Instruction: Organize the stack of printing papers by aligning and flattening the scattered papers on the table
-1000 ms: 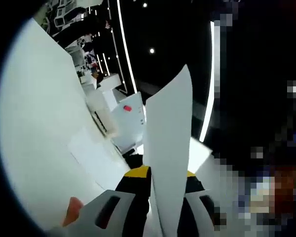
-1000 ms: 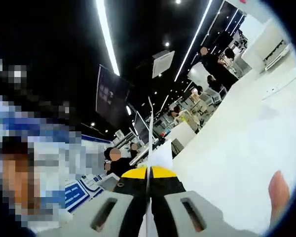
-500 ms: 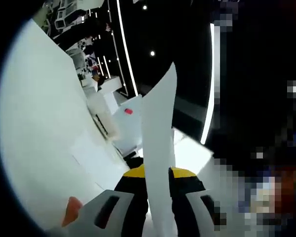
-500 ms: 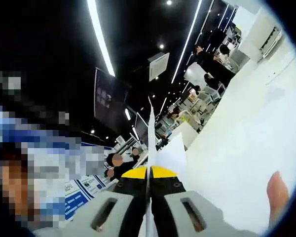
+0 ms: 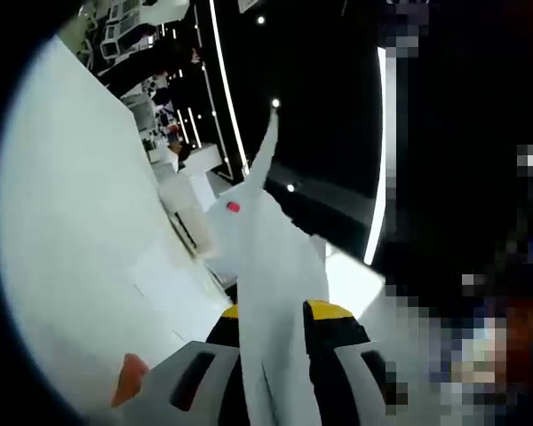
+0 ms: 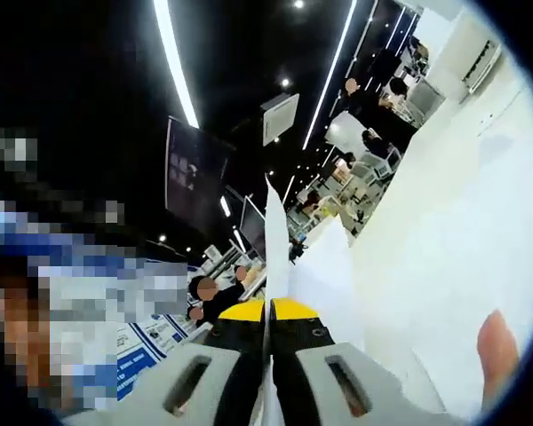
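In the left gripper view my left gripper (image 5: 275, 312) is shut on a white paper sheet (image 5: 271, 257) that rises from between its yellow-tipped jaws and narrows to a point. More paper sheets (image 5: 173, 284) lie on the white table (image 5: 71, 222), which runs along the left side of this tilted view. In the right gripper view my right gripper (image 6: 267, 311) is shut on the thin edge of white paper (image 6: 324, 275), which stands up from the jaws and bends to the right over the table (image 6: 462, 231).
White boxes (image 5: 235, 213), one with a red mark, stand at the table's far end. A fingertip (image 6: 497, 346) shows at the lower right of the right gripper view. People stand around desks (image 6: 373, 106) in the background, under long ceiling light strips.
The sheet in my left gripper has turned and folded from a broad upright strip to a narrower pointed shape. In the right gripper view more of the paper's face has come into sight.
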Motion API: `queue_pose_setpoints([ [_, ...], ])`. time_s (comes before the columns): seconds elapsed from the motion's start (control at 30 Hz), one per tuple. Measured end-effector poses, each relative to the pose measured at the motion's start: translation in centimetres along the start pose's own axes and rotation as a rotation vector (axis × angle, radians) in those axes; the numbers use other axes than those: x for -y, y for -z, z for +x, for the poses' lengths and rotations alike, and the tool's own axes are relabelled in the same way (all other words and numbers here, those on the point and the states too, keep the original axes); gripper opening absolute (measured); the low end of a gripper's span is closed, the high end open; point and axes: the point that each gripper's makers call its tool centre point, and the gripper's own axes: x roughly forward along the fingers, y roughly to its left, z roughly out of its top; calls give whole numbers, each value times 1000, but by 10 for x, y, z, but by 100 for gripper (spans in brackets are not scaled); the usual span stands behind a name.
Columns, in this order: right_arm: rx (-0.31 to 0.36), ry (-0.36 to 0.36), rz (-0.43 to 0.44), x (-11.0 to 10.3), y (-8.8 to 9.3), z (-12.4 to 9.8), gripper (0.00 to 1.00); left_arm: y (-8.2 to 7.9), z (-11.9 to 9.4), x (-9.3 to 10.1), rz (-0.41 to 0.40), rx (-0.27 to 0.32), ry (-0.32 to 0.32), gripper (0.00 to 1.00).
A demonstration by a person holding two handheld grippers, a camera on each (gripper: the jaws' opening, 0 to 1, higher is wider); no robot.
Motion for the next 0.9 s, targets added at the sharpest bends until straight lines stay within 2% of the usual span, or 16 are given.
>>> queue_pose_setpoints([
  [0.3,-33,-9,-28,-8,10,11,0,-1,0,-1,0,0,-1,19],
  [0.57,-63,-27,-14,-12,16,15,0,-2,0,-1,-2,0,-1,19],
  [0.73,-53,-54,4,-19,14,18,0,0,1,0,-2,0,2,19],
  [0.9,-56,-56,19,-14,17,22,0,-1,0,3,-4,0,19,19],
])
